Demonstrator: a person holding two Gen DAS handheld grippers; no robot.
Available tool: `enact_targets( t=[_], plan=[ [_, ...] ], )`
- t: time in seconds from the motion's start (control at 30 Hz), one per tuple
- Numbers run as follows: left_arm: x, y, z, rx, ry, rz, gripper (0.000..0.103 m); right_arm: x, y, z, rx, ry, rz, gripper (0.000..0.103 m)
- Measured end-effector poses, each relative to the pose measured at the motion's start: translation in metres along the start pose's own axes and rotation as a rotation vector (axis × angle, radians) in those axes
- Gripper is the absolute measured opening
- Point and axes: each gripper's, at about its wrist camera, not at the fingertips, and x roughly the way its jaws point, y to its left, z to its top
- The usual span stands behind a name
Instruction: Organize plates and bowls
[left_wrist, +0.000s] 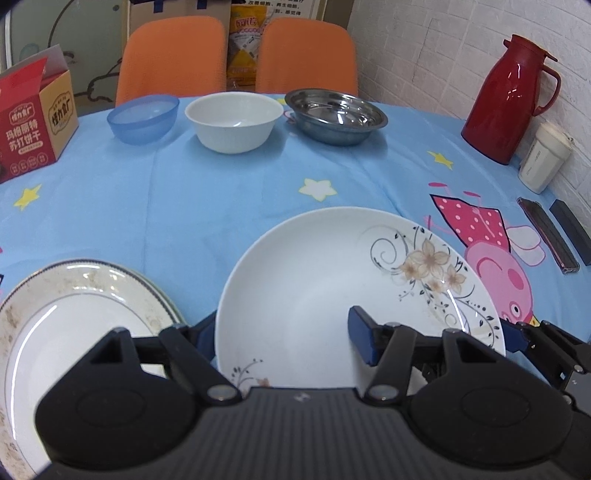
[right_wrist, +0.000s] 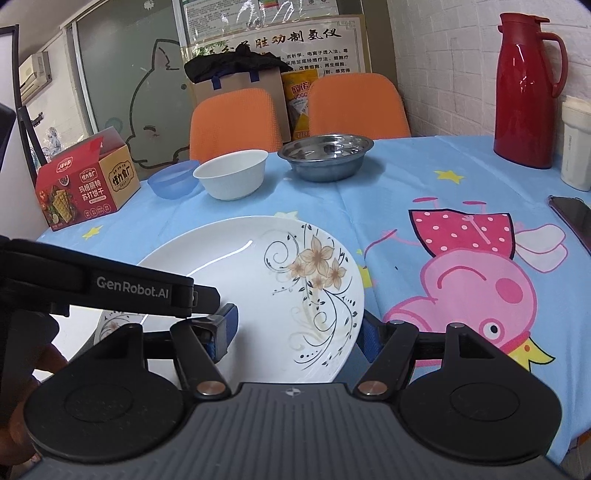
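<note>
While both grippers' fingers pinch the floral plate (left_wrist: 314, 288), it should stay level toward the marbled plates (left_wrist: 85, 314).

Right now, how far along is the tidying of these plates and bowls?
Done: the marbled plates look stacked. In hand: left gripper and right gripper seem to hold the floral plate. Left: blue bowl, white bowl and steel bowl sit apart, unstacked.

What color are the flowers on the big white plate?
Tan-beige flowers with black swirly vines on the big white round plate, clearest in the right wrist view.
</note>
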Motion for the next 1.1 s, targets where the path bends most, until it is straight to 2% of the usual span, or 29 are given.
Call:
enact_targets(
  t=[0.23, 0.5, 0.63, 0.77, 0.97, 1.1],
  plan=[
    [0.007, -0.008, -0.001, 0.017, 0.002, 0.006, 0.059, 0.003, -0.008, -0.005, 0.032, 0.025, -0.006, 0.103],
    [-0.020, -0.001, 0.012, 0.011, -0.068, 0.017, 0.059, -0.006, 0.001, 0.008, 0.022, -0.031, 0.012, 0.103],
    [-0.045, 0.023, 0.014, -0.040, -0.113, 0.044, 0.061, -0.010, 0.020, 0.019, -0.014, -0.066, 0.059, 0.103],
    [-0.070, 0.059, 0.005, -0.097, -0.144, 0.114, 0.061, -0.006, 0.055, 0.024, -0.063, -0.076, 0.132, 0.103],
    [-0.093, 0.116, -0.021, -0.176, -0.152, 0.238, 0.061, 0.008, 0.115, 0.018, -0.143, -0.045, 0.257, 0.103],
    [-0.096, 0.148, -0.038, -0.241, -0.130, 0.253, 0.061, 0.014, 0.146, 0.007, -0.195, 0.000, 0.312, 0.103]
  ],
)
